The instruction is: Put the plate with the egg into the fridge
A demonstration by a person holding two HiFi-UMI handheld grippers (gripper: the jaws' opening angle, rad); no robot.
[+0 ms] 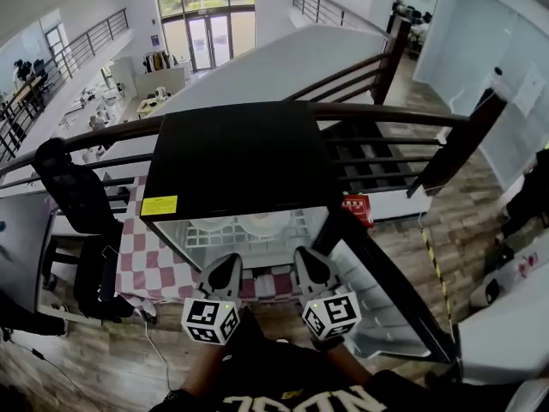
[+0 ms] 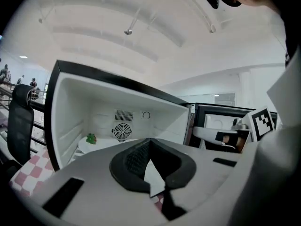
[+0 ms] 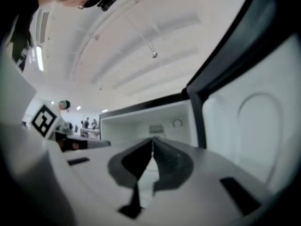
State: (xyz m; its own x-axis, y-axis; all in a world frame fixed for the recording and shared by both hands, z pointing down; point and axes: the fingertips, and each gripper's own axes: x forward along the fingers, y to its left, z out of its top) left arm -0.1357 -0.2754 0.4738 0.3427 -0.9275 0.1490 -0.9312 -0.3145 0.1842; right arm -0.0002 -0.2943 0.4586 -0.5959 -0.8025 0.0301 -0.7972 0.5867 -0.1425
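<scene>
Head view: a black mini fridge (image 1: pixel 236 157) stands with its door open on a checked tablecloth (image 1: pixel 141 260). Two white plates (image 1: pixel 266 222) lie on its wire shelf; no egg can be made out. The left gripper (image 1: pixel 228 264) and right gripper (image 1: pixel 306 257) are just in front.

Left gripper view: jaws together, holding nothing.

Right gripper view: jaws together, holding nothing.

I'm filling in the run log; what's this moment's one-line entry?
fridge: open | left gripper: shut, empty | right gripper: shut, empty | plates: inside fridge
</scene>
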